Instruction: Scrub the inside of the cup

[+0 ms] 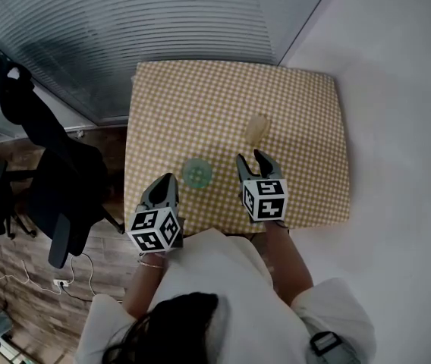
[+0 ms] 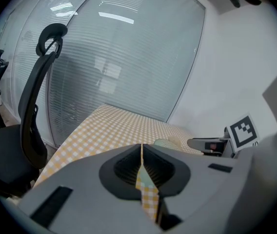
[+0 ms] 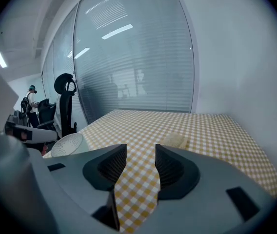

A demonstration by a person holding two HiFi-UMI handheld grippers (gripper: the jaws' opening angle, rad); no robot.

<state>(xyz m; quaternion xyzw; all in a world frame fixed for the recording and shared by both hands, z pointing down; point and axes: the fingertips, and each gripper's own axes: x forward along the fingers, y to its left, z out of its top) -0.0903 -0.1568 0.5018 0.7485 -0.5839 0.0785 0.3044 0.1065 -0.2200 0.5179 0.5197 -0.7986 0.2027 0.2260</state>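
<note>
None of the scrubbing looks begun — left gripper (image 1: 166, 181) closed on nothing, right gripper (image 1: 250, 158) spread, empty; cup (image 1: 197, 173) untouched between them, sponge (image 1: 258, 128) at its two o'clock.

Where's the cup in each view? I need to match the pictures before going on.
Head view: the cup stands near the front edge of the checked tablecloth, left of middle.
Left gripper view: just right of centre, low; only its pale rim shows.
Right gripper view: lower left.
Shared landmark: the checked tablecloth.
</note>
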